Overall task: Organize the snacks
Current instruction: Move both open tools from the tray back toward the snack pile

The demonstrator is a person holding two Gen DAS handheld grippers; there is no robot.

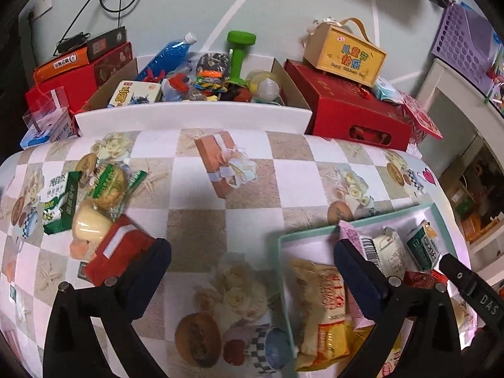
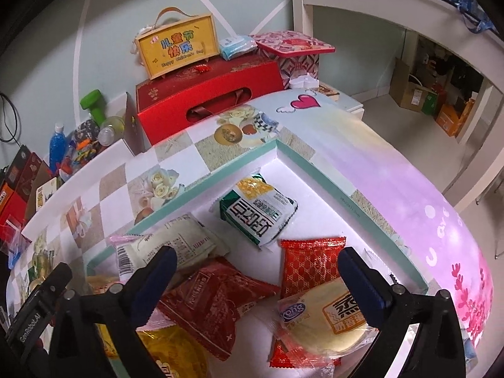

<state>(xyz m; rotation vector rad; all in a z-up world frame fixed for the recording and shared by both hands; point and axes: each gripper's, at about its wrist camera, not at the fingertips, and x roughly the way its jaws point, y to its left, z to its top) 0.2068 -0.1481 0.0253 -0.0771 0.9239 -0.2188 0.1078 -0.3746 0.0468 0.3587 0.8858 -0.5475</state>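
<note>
the left hand-held gripper [image 1: 252, 252] hangs with its jaws spread wide and empty over the counter [image 1: 195, 230] with its checked floral cloth. beside its left finger lies a loose heap of snacks: a red packet [image 1: 118, 252], a pale round cake [image 1: 89, 223] and green wrappers [image 1: 63, 204]. the right hand-held gripper [image 2: 256, 263] is likewise wide open, holding nothing, above the shallow mint-rimmed white tray [image 2: 315, 170], where a green-and-white packet [image 2: 261, 214], red packets [image 2: 310, 261] and a clear-wrapped yellow cake [image 2: 327, 318] lie.

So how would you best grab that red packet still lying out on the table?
Pinch the red packet across its narrower width, coming down from above with the open left gripper. It lies flat at the pile's near edge, with bare tablecloth on its right.
</note>
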